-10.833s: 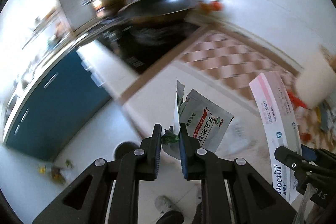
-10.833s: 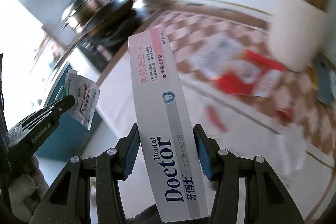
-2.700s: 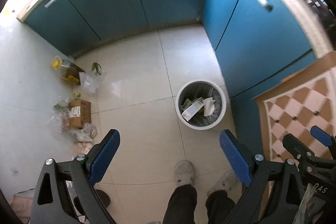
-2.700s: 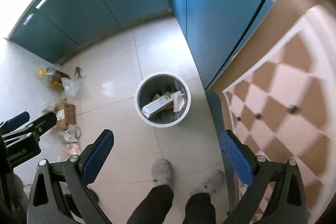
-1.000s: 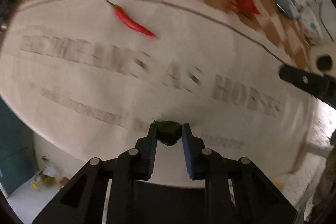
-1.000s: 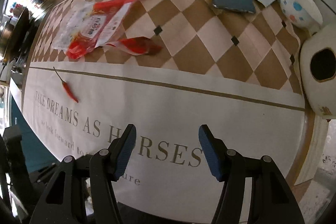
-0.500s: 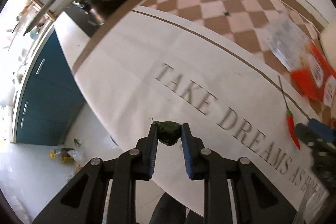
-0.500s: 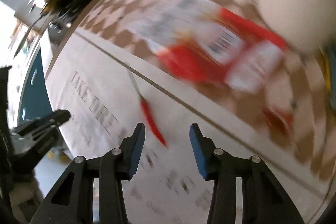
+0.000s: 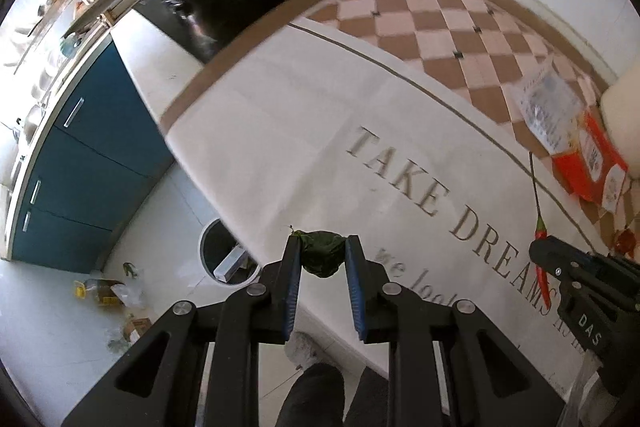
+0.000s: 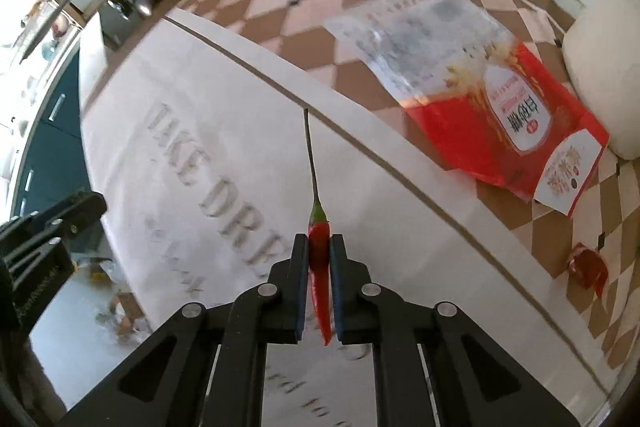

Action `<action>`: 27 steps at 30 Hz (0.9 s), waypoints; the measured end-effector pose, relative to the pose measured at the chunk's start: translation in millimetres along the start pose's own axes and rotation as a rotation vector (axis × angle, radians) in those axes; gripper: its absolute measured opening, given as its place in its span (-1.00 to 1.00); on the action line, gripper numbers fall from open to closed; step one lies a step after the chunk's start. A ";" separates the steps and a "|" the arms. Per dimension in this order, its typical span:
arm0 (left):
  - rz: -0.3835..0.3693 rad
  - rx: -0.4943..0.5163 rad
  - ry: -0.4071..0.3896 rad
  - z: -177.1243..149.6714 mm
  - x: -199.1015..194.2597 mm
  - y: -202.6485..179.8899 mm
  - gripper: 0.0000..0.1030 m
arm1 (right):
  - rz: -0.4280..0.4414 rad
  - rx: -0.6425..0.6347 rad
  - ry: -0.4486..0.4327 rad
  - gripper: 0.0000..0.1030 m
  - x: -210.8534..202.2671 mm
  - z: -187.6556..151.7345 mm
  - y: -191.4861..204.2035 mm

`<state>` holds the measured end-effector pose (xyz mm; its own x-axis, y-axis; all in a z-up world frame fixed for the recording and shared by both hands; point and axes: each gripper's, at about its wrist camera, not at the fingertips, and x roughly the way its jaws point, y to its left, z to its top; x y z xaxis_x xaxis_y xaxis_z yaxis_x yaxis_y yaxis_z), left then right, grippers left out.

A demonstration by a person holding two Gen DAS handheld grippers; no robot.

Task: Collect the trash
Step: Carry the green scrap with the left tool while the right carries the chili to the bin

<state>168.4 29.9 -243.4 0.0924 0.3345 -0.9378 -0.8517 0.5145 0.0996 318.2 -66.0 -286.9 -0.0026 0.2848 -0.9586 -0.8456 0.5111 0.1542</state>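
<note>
Both grippers loaded — one scrap each

Left gripper point(image 9: 322, 254) pinches a dark green wad point(image 9: 322, 253) between its fingertips; right gripper point(image 10: 319, 254) clamps a red chili point(image 10: 319, 267) — stem poking forward beyond its fingers, above the printed tablecloth point(image 10: 240, 115).

One red chili point(image 10: 319, 259), one green wad point(image 9: 322, 253), one red packet point(image 10: 508, 131) (torn open), one bin point(image 9: 224, 259).

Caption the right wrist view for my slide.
Right gripper clamps a red chili above the lettered tablecloth; red snack bag lies beyond.
</note>
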 end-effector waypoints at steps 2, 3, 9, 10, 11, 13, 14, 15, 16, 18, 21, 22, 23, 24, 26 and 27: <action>-0.012 -0.018 -0.019 -0.7 -7.7 18.1 -0.64 | 0.018 0.000 -0.016 -0.79 -8.0 -0.8 15.4; -0.018 -0.032 -0.032 -0.7 -12.3 32.1 -0.64 | 0.028 -0.009 -0.028 -0.79 -13.7 0.4 30.1; -0.020 -0.130 -0.081 -8.9 -25.5 121.3 -0.64 | 0.076 -0.079 -0.072 -0.79 -33.0 0.6 113.3; -0.016 -0.149 -0.084 -11.6 -24.9 136.4 -0.64 | 0.091 -0.095 -0.072 -0.79 -31.7 2.4 136.1; -0.012 -0.170 -0.085 -14.7 -23.3 153.2 -0.64 | 0.100 -0.105 -0.069 -0.79 -28.8 1.9 149.8; 0.003 -0.219 -0.079 -23.5 -15.6 190.5 -0.64 | 0.114 -0.139 -0.059 -0.79 -23.1 -1.4 185.1; 0.012 -0.249 -0.073 -29.7 -7.9 212.9 -0.64 | 0.122 -0.158 -0.049 -0.79 -15.7 -1.3 205.2; 0.022 -0.269 -0.065 -35.1 -0.5 227.6 -0.64 | 0.133 -0.174 -0.039 -0.80 -9.8 -3.8 222.3; 0.032 -0.290 -0.053 -40.6 7.9 243.0 -0.64 | 0.148 -0.197 -0.027 -0.79 0.5 -5.0 246.7; 0.042 -0.342 -0.017 -53.7 31.4 275.0 -0.64 | 0.162 -0.238 -0.012 -0.79 20.1 -8.2 283.1; 0.040 -0.412 0.063 -76.3 84.9 319.9 -0.64 | 0.189 -0.284 0.026 -0.80 55.0 -17.0 329.7; 0.032 -0.425 0.091 -81.8 102.4 329.8 -0.64 | 0.197 -0.305 0.046 -0.79 74.3 -20.2 349.1; 0.018 -0.446 0.121 -88.4 123.5 341.3 -0.64 | 0.202 -0.320 0.059 -0.80 90.1 -23.2 362.0; -0.008 -0.476 0.152 -96.5 151.1 354.8 -0.64 | 0.207 -0.330 0.073 -0.80 103.7 -24.9 371.4; -0.060 -0.522 0.205 -109.6 194.8 371.9 -0.64 | 0.215 -0.350 0.114 -0.80 148.3 -29.6 392.3; -0.093 -0.550 0.234 -117.4 223.7 381.6 -0.64 | 0.215 -0.358 0.136 -0.79 175.8 -33.1 401.6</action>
<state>-196.4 208.4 -454.2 0.1164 0.0936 -0.9888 -0.9931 0.0286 -0.1142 -39.5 162.5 -401.5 -0.2491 0.2325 -0.9402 -0.9497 0.1314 0.2842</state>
